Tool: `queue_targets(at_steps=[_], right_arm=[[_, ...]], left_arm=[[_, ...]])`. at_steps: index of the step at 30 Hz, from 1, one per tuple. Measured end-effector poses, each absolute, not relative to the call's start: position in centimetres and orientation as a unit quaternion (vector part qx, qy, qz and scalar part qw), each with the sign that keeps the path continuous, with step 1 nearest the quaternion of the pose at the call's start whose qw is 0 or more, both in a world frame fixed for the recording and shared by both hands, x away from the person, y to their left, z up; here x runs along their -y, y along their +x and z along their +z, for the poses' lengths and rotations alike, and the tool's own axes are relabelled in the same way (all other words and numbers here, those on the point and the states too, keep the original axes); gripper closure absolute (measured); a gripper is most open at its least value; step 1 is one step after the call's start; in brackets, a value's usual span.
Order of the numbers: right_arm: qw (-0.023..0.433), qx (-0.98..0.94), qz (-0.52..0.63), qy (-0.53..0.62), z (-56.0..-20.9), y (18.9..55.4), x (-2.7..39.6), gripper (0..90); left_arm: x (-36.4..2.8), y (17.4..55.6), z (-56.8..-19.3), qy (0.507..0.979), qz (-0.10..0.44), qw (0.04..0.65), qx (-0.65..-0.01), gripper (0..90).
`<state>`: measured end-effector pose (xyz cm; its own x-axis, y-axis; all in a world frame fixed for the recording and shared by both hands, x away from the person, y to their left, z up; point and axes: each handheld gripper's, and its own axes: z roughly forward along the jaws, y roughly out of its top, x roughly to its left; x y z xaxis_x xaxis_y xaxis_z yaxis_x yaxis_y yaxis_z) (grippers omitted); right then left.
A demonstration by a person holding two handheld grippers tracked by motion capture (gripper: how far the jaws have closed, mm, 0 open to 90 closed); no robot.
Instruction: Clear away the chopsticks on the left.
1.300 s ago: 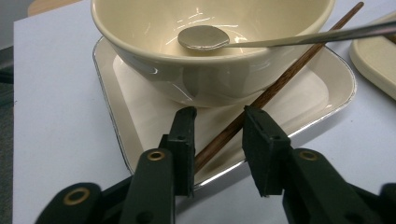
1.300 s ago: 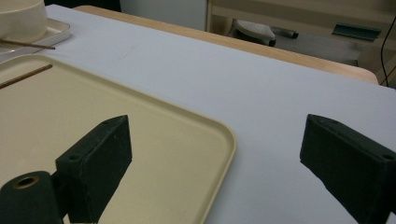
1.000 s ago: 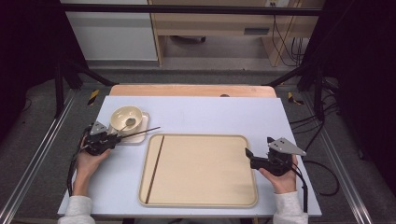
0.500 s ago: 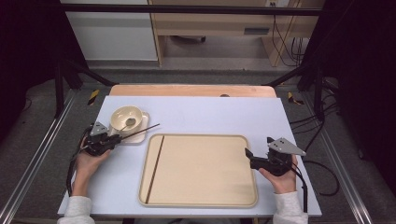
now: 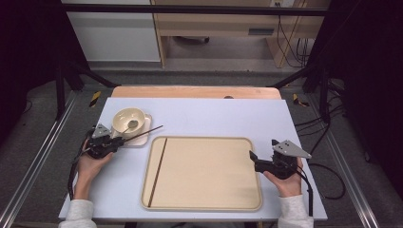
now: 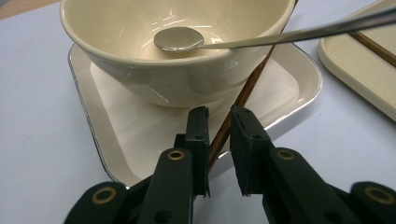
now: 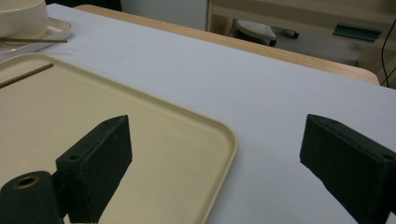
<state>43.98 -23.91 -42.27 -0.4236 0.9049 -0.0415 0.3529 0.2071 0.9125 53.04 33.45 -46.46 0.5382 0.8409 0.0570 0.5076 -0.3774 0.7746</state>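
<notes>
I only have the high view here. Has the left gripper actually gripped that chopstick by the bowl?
Observer: Not gripped. In the left gripper view the chopstick runs between the jaws of the left gripper, which have just been opening; a gap shows beside it.
Operator: Where does the chopstick lie?
Observer: On the plate, passing close by the foot of the bowl.
Operator: And the right gripper?
Observer: The right gripper has its jaws wide open, one over the tray, the other over the table, nothing clamped.
</notes>
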Motion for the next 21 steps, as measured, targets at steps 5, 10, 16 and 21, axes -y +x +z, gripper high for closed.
queue_targets(at_steps=[5,10,16,21], right_arm=[[0.307,-0.714,0.449,0.440,-42.28,43.99,23.90,9.4],[0.307,-0.714,0.449,0.440,-42.27,43.99,23.91,9.5],[0.305,-0.715,0.449,0.441,-42.31,44.00,23.83,9.6],[0.307,-0.714,0.450,0.441,-42.25,43.97,23.91,9.7]], left_arm=[[-33.61,53.28,-46.58,0.794,0.218,0.375,-0.427,69.2],[-33.63,53.38,-46.72,0.787,0.217,0.381,-0.435,61.9],[-33.53,53.32,-46.72,0.789,0.210,0.385,-0.431,68.8],[-33.13,53.13,-46.52,0.796,0.214,0.373,-0.425,77.3]])
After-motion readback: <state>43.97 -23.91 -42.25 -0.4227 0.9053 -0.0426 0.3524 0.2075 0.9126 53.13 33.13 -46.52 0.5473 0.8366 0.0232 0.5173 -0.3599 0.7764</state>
